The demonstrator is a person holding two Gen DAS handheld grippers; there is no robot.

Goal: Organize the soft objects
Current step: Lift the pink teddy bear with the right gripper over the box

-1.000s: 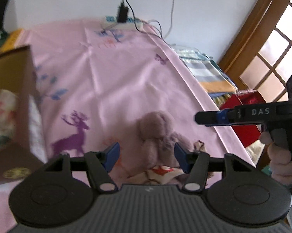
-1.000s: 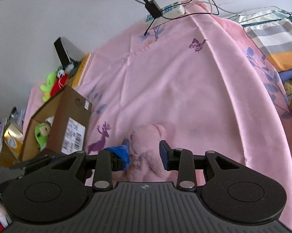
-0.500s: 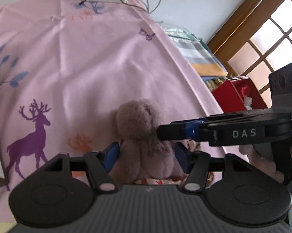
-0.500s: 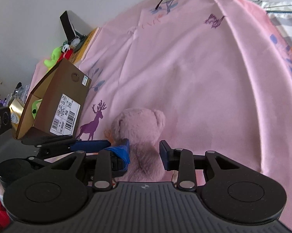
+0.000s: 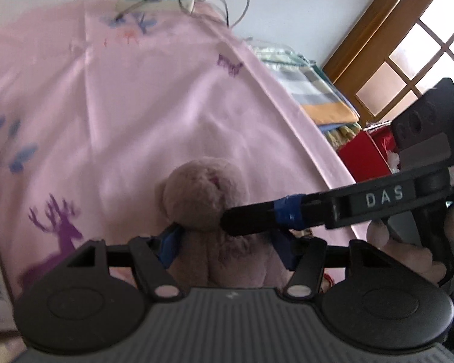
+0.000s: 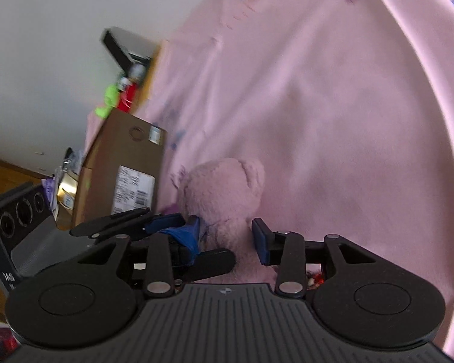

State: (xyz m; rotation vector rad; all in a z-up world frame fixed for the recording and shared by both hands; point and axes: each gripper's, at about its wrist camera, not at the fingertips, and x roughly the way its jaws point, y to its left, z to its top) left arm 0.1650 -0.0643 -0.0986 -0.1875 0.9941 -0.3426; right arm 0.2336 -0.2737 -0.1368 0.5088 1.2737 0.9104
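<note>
- my left tongs straddle the pink plush bear; both blue pads touch its body, so they look closed on it.
- my right tongs sit around the same bear from the other side; the left pad presses its fur, the right pad stands just clear, so i cannot tell whether they grip.
- the bear lies on the pink sheet of the bed.
- a cardboard box stands near the bear.
</note>
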